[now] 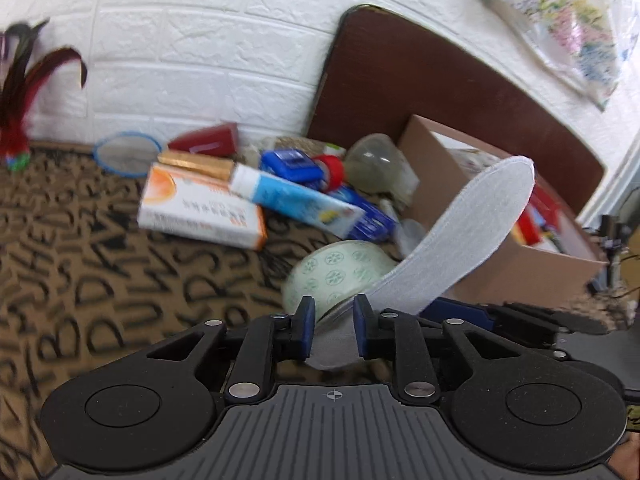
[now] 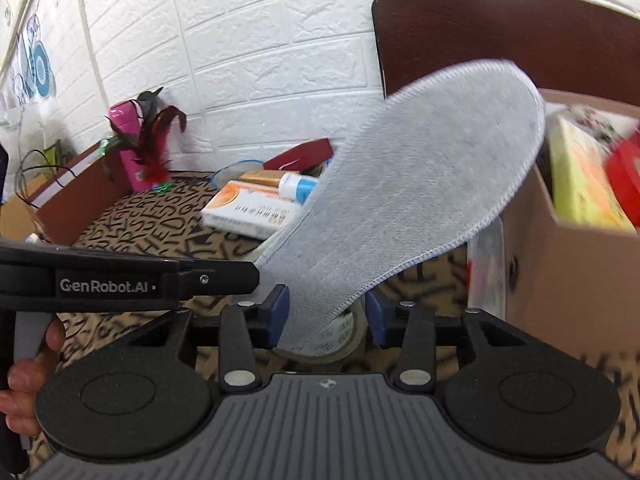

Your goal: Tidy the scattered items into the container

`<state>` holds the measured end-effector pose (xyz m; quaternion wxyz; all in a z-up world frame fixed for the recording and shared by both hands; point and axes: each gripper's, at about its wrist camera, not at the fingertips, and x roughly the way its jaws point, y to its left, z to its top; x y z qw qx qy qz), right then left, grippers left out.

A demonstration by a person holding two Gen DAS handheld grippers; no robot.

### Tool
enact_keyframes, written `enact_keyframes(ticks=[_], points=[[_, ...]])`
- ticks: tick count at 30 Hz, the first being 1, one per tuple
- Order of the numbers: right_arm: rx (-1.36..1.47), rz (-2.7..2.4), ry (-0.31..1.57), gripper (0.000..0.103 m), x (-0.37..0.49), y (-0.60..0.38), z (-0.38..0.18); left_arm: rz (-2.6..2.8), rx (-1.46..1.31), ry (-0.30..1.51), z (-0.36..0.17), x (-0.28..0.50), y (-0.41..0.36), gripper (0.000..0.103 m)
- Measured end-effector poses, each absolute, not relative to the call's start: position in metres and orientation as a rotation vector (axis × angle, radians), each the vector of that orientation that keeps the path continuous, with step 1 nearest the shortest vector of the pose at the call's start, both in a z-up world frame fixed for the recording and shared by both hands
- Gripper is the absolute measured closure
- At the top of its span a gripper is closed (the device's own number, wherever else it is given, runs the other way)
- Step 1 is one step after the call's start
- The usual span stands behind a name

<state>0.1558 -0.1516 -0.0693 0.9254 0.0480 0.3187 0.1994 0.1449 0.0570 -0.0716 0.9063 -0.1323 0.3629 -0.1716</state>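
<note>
The left gripper [image 1: 333, 330] pinches the heel of a grey insole [image 1: 460, 236] whose toe reaches over the cardboard box [image 2: 568, 264], already holding a yellow packet [image 2: 580, 176] and red item [image 2: 624, 168], while the right gripper [image 2: 326, 322] stands half-open around the insole.

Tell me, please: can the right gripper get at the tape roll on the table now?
Probably not yet. The grey insole, gripped by the left gripper, hangs between the jaws of the right gripper and covers most of the tape roll lying just beneath them.
</note>
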Motion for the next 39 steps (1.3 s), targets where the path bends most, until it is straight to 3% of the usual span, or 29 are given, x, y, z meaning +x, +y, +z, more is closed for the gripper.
enact_keyframes(ticks=[4, 6, 8, 9, 11, 13, 17, 19, 26, 39], points=[[0.124, 0.436, 0.638, 0.062, 0.129, -0.156, -0.06, -0.368, -0.293, 0.738, -0.065, 0.125, 0.053, 0.089], [0.127, 0.466, 0.626, 0.076, 0.119, -0.157, -0.054, -0.376, -0.289, 0.73, -0.06, 0.118, 0.05, 0.08], [0.135, 0.488, 0.625, 0.084, 0.113, -0.157, -0.048, -0.37, -0.277, 0.72, -0.056, 0.111, 0.047, 0.07], [0.136, 0.496, 0.625, 0.085, 0.11, -0.156, -0.046, -0.356, -0.272, 0.713, -0.054, 0.107, 0.047, 0.066], [0.145, 0.504, 0.622, 0.085, 0.106, -0.157, -0.042, -0.332, -0.262, 0.704, -0.052, 0.1, 0.048, 0.044], [0.15, 0.496, 0.634, 0.085, 0.104, -0.159, -0.041, -0.312, -0.263, 0.706, -0.054, 0.093, 0.052, 0.038], [0.135, 0.491, 0.674, 0.082, 0.095, -0.162, -0.05, -0.213, -0.281, 0.726, -0.071, 0.081, 0.067, 0.025], [0.123, 0.492, 0.698, 0.078, 0.091, -0.16, -0.057, -0.173, -0.328, 0.758, -0.083, 0.079, 0.08, 0.025], [0.054, 0.501, 0.76, 0.042, 0.087, -0.142, -0.081, -0.058, -0.423, 0.817, -0.109, 0.091, 0.114, 0.022], [-0.102, 0.544, 0.831, 0.034, 0.116, -0.103, -0.115, -0.041, -0.399, 0.819, -0.13, 0.139, 0.109, 0.018]])
